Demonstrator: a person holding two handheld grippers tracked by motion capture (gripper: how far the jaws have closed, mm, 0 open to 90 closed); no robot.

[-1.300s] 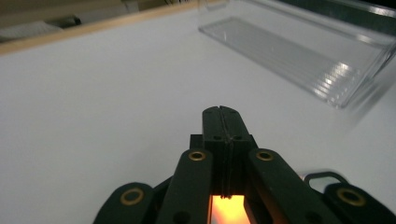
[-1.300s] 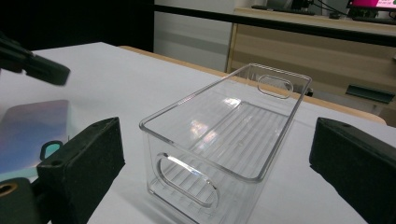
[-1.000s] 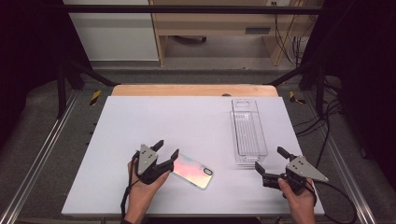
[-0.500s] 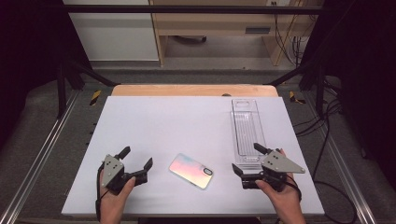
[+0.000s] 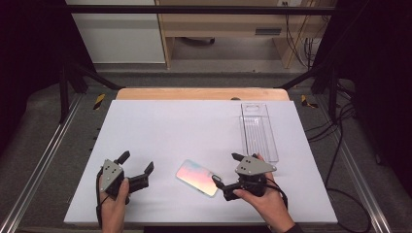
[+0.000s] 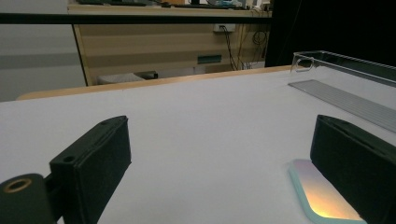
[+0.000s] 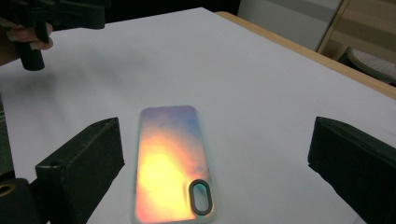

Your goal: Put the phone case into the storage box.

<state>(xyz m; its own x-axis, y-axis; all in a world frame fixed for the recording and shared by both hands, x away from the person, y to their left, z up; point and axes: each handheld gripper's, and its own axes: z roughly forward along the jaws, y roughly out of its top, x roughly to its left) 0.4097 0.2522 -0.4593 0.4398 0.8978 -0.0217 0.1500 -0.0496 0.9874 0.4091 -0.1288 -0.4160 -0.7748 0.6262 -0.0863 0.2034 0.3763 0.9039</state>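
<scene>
An iridescent phone case (image 5: 197,177) lies flat on the white table (image 5: 194,131), near the front. My left gripper (image 5: 137,162) stands open to the left of it, apart from it. In the left gripper view the case (image 6: 322,196) lies just inside the right jaw of my gripper (image 6: 219,158). My right gripper (image 5: 225,168) is open at the case's right end. The right gripper view has the case (image 7: 170,163) between the spread jaws of my gripper (image 7: 215,158), nearer the left one, camera cut-out closest. Nothing is held.
A long clear plastic tray (image 5: 259,131) lies at the table's right side, also visible as the tray (image 6: 345,88) in the left gripper view. A wooden strip (image 5: 201,93) runs along the far edge. Cables hang at the right.
My left gripper drew back leftward from the case's left end and opened away from it. My right gripper moved left, up to the case's right end.
</scene>
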